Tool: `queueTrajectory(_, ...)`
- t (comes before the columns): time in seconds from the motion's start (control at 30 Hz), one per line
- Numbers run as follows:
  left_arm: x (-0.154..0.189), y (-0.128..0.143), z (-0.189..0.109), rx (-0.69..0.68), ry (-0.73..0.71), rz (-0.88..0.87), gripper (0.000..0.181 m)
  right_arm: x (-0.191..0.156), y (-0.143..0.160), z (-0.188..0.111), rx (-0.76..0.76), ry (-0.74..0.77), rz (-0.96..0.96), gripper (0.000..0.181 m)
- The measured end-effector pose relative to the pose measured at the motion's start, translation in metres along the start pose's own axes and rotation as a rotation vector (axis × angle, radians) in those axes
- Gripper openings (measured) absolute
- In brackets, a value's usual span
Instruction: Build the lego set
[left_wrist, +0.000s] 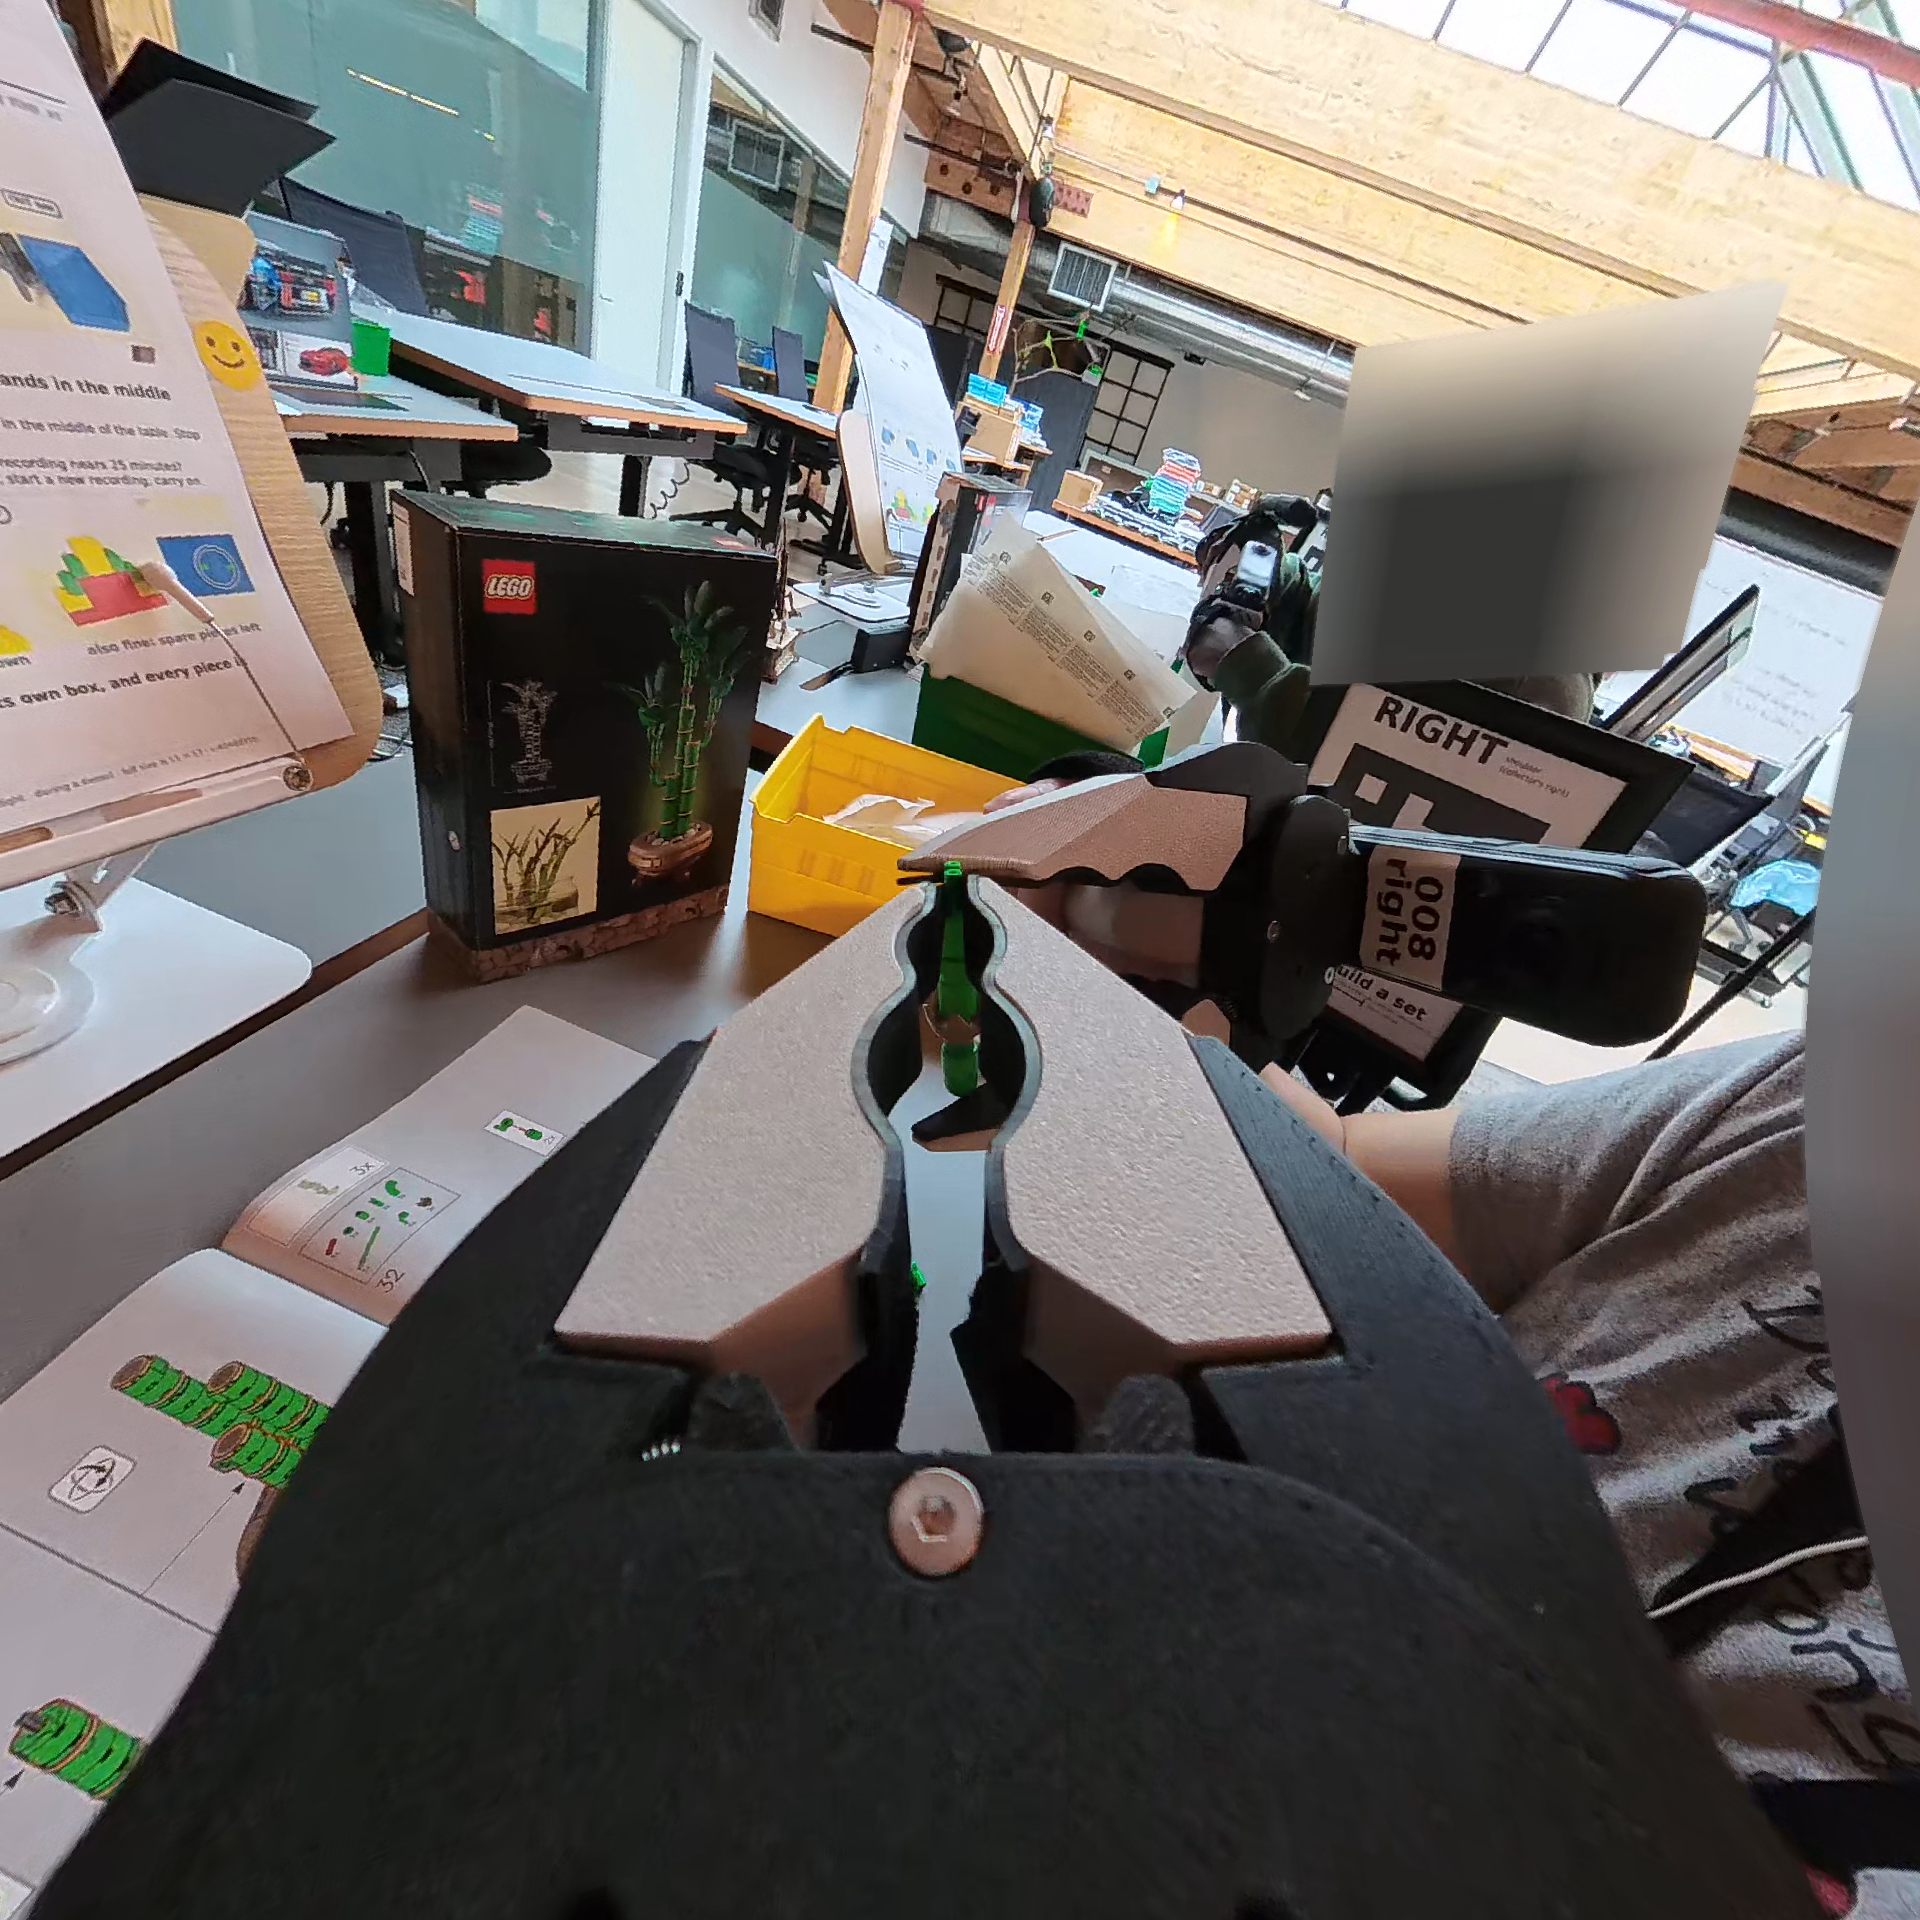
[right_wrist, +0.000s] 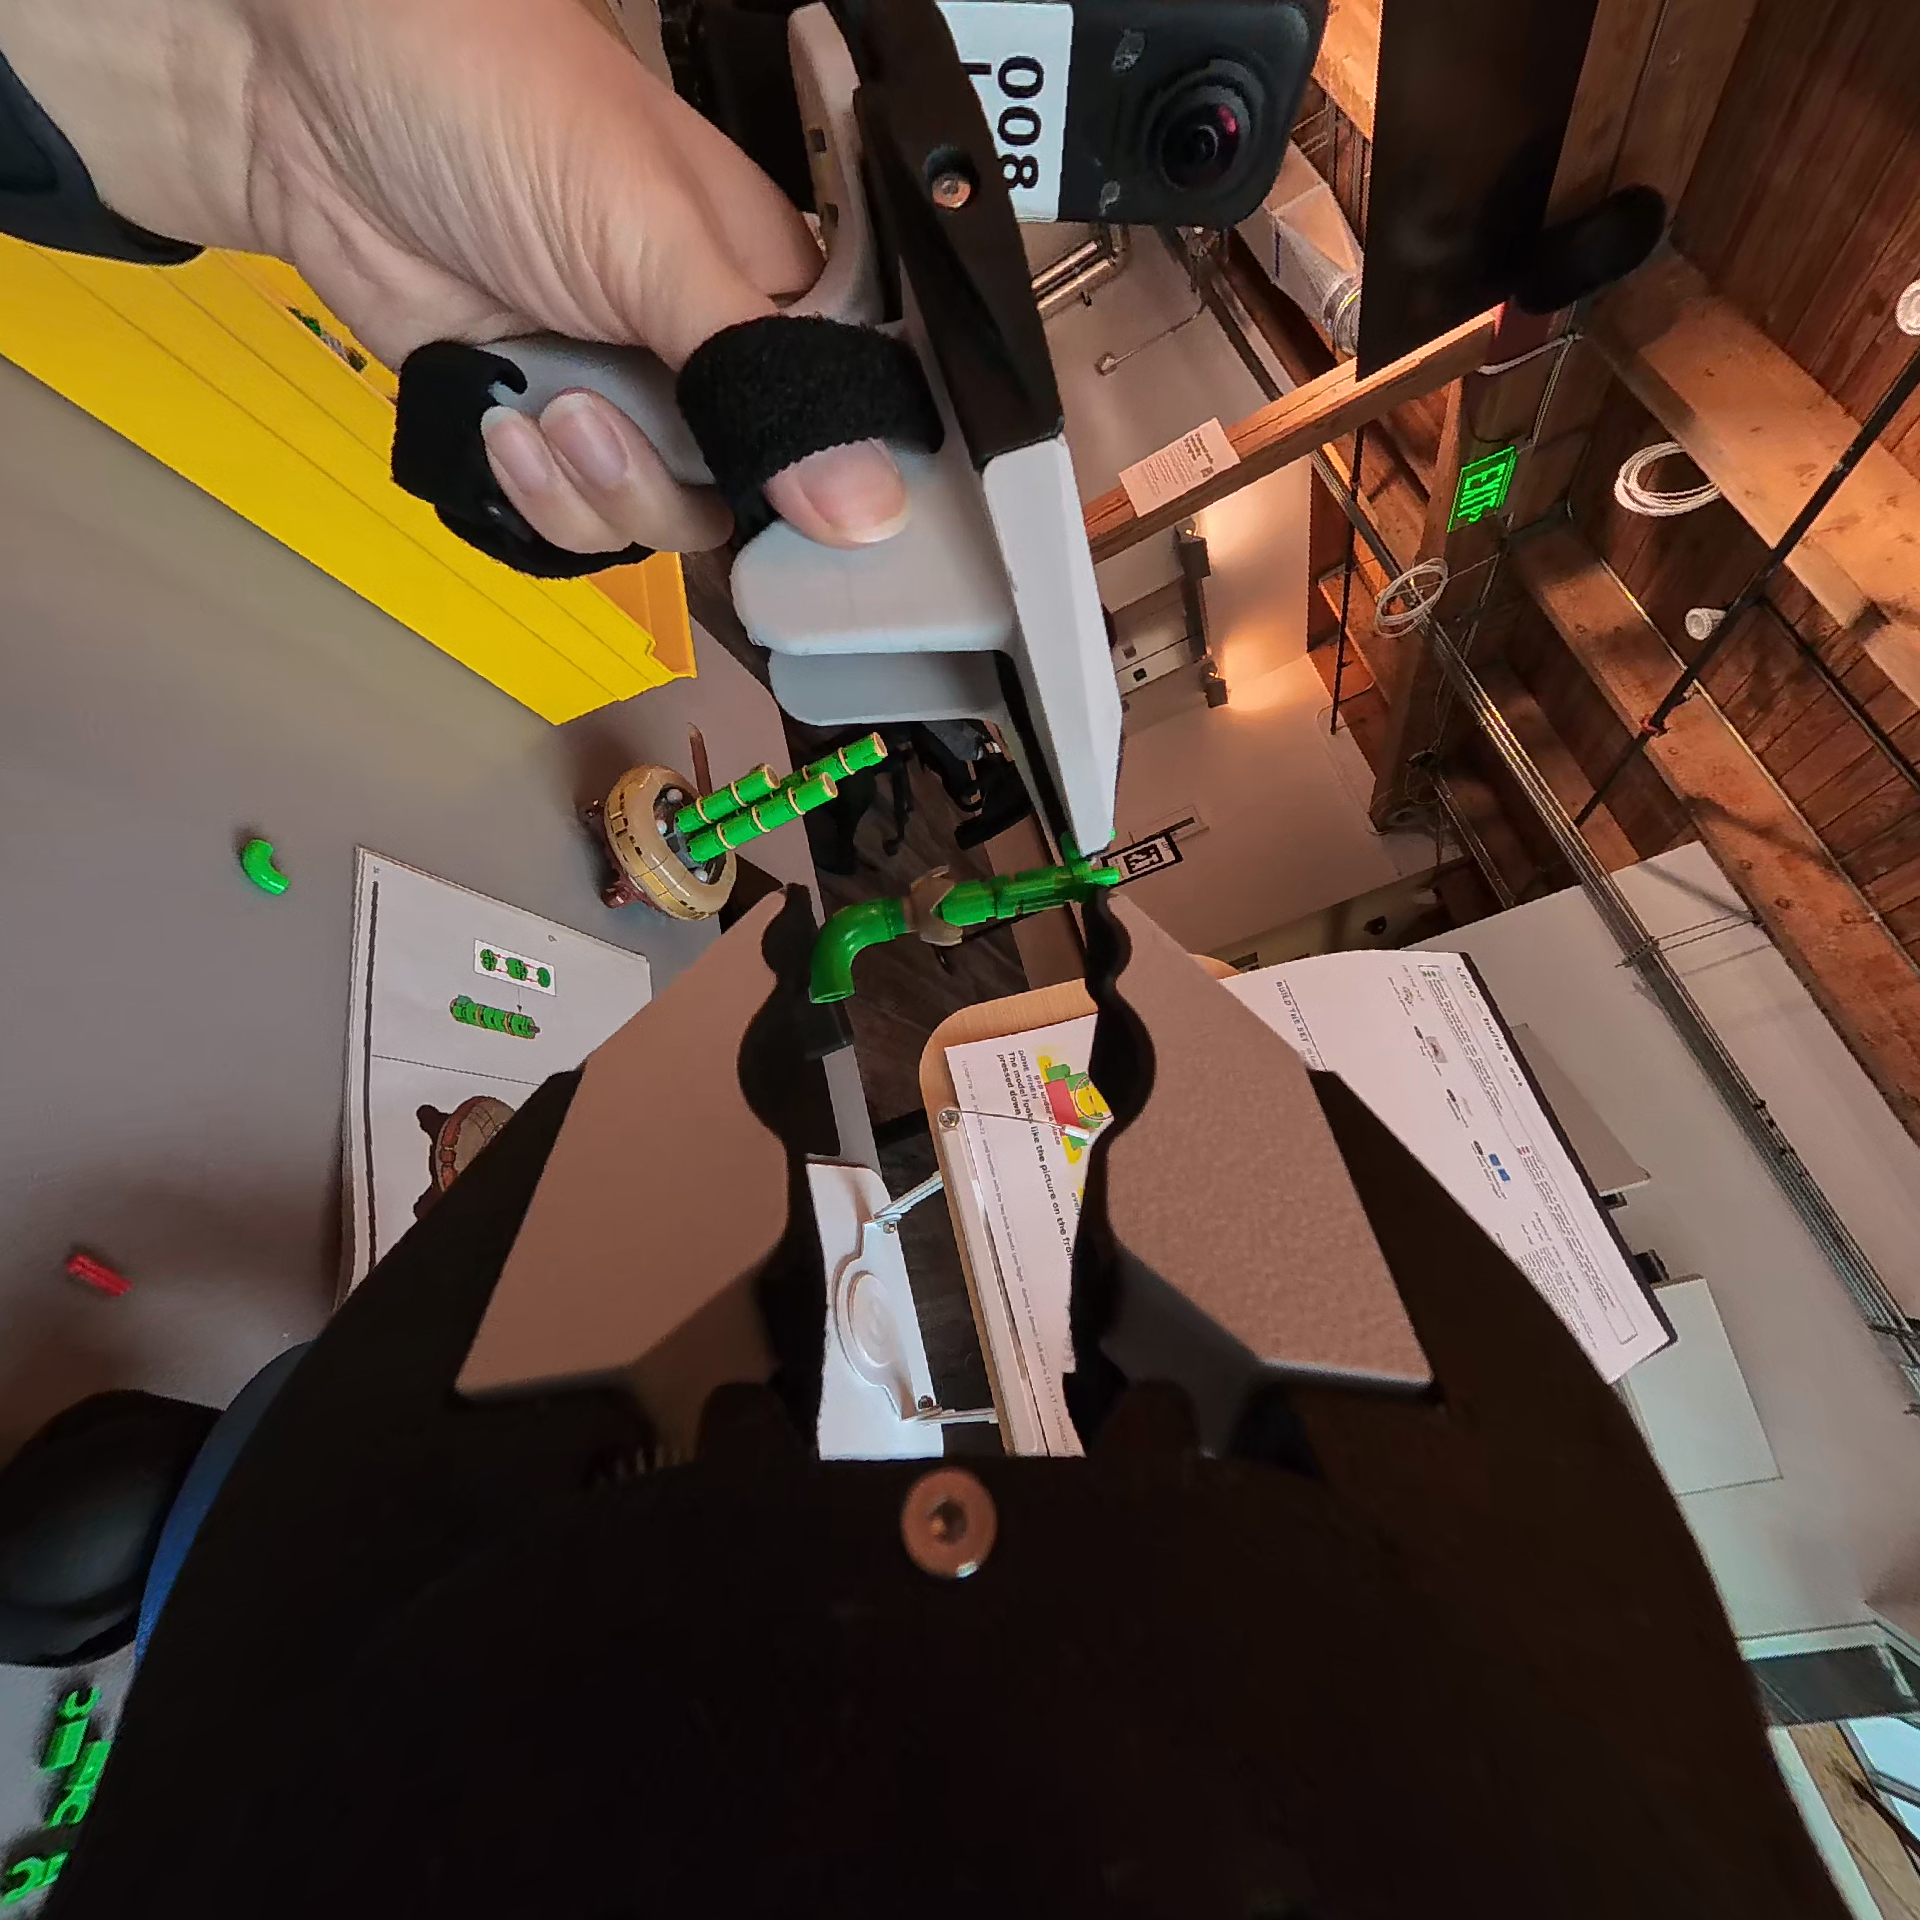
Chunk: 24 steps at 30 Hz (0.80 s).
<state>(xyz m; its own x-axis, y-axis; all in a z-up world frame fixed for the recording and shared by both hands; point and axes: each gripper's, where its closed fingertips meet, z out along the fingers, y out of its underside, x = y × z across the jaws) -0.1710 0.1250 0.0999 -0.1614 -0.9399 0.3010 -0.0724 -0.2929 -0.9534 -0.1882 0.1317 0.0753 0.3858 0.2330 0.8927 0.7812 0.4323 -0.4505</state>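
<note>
- Wooden beams and rows of desks fill the workshop behind our grey table
- We hold the green stem piece lifted above the table, between the two grippers; it ends in a curved green elbow past a tan collar
- Our left gripper has its fingers clamped on the stem, which runs along the narrow slot between them
- Our right gripper has its fingers spread, released, with the stem lying across the gap at their tips; one tip sits at the stem's far end
- Its upper finger meets the stem's top from the right in the left wrist view
- On the table to the left of the stem stands the tan round base with green bamboo stalks, with a loose green elbow and a red piece well apart from it
- An open instruction booklet lies near us
- Farther off stand the set's box and, just right of it, a yellow bin
</note>
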Motion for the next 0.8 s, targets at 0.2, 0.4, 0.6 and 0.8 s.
queueTrajectory(0.2,0.0031,0.0036,-0.0031,-0.033,0.028,-0.015,0.001,0.0008,0.0001,-0.0004,0.000,0.003,0.004,0.050)
queueTrajectory(0.4,0.0021,0.0036,-0.0074,-0.041,0.021,-0.009,0.002,0.0010,-0.0002,-0.0008,0.001,0.003,0.006,0.050)
queueTrajectory(0.6,0.0014,0.0016,-0.0081,-0.026,0.022,-0.017,0.005,0.0005,0.0007,-0.0005,-0.004,0.000,0.005,0.050)
queueTrajectory(0.8,0.0008,0.0046,-0.0033,-0.035,0.028,-0.024,0.005,-0.0004,-0.0009,-0.0008,0.000,-0.002,0.002,0.050)
